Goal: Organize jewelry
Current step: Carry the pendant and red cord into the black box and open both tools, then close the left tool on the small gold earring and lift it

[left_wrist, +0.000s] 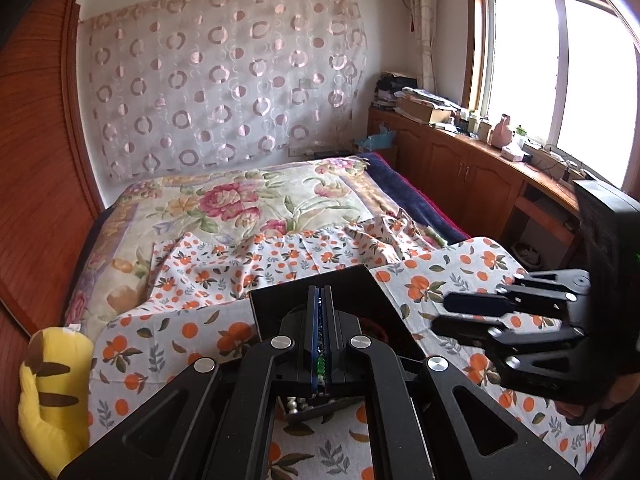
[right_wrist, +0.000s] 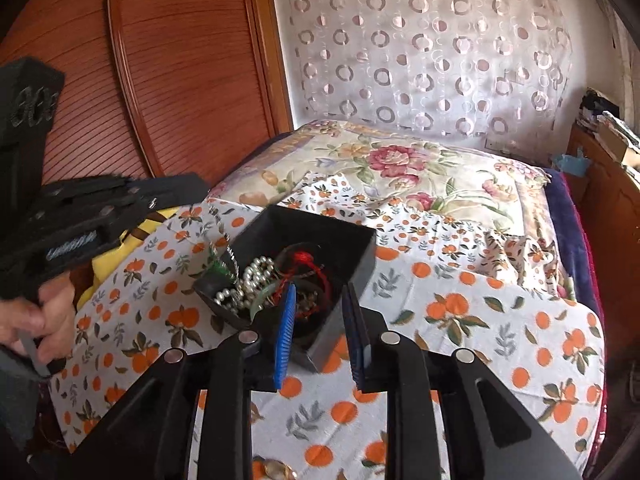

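The left gripper (left_wrist: 321, 328) has its blue pads pressed together on something thin and beaded, green showing between them; what it is I cannot tell; the right gripper (right_wrist: 320, 332) stands spread and empty. Just beyond both lies the black box (right_wrist: 362, 258), heaped with a pearl necklace (right_wrist: 248, 284) and red cord (right_wrist: 306, 260). Sorting looks underway: likely next, one strand picked out; the box's long axis runs away from the right fingers.

clear: orange-print cloth (right_wrist: 460, 320) right of black box (right_wrist: 360, 256) | blocked: left claw (right_wrist: 70, 246), jewelry heap (right_wrist: 256, 280)
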`<state>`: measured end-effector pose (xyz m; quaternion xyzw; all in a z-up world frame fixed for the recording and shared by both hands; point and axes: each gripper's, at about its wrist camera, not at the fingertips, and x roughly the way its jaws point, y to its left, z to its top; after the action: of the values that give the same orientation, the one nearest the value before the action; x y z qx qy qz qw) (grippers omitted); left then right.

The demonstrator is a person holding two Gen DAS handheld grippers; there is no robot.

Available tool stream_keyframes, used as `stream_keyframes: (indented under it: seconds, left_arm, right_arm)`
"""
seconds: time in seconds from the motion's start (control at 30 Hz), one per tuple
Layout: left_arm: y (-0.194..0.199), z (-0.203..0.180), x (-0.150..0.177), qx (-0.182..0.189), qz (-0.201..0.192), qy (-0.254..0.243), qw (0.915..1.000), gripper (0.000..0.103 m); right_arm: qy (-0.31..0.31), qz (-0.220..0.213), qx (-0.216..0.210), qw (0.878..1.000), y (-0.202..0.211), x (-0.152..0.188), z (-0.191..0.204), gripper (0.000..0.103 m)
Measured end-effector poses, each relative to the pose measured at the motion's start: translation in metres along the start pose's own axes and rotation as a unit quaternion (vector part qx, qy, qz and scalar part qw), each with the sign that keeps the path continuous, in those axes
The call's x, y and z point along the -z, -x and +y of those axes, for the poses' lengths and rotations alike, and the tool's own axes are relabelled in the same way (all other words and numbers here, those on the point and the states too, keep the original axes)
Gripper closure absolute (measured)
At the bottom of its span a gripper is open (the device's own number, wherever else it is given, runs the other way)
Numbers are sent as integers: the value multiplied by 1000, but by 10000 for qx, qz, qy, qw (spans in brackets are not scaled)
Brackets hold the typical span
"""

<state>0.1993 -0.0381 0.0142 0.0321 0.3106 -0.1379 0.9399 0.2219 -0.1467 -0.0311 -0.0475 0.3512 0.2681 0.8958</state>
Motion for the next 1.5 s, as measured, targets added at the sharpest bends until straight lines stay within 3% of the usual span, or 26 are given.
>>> stream_keyframes:
  seconds: [0.1,0.23,0.3,0.33,0.4,0.43,0.53,0.7,0.8,0.97,1.0,1.33,1.5]
  left_arm:
    - [-4,-2,-1,-56,22,-14,10000,101]
    - [-2,-3,5,-56,41,-2,10000,74]
    - [1,-3,12,-73,76,-33,9999,73]
    - [4,-3,16,-86,98,-41,9999,72]
    - [9,-4,27,-29,144,-58,9999,59]
    - [13,-4,33,-14,153,-80,9998,51]
    - [23,-5,53,-5,226,-167,9996,47]
    - [31,1,92,83,480,-114,9987,46]
    - [32,4,111,99,655,-82,9978,46]
    - [31,7,141,162,920,-36,9956,46]
    - [31,7,145,194,969,-21,9951,46]
    - [22,-3,157,297,1138,-159,9929,47]
    - [17,-4,162,251,1235,-176,9919,68]
  right_arm:
    - [81,18,61,9999,7,13,1,77]
    - [188,65,41,9998,15,36,4,77]
    - [206,95,22,9997,18,48,7,73]
    - [218,110,2,9997,19,53,8,66]
    - [252,182,-55,9995,21,69,13,59]
    - [273,224,-54,9994,21,75,15,59]
    - [356,388,-78,9986,20,92,23,59]
    - [431,672,-43,9968,8,109,30,59]
    - [445,771,-32,9960,4,112,31,76]
    - [481,915,62,9946,-2,113,33,83]
    - [524,962,82,9940,-5,114,34,89]
    - [610,823,141,9946,4,110,36,92]
    - [621,723,144,9953,10,106,37,92]
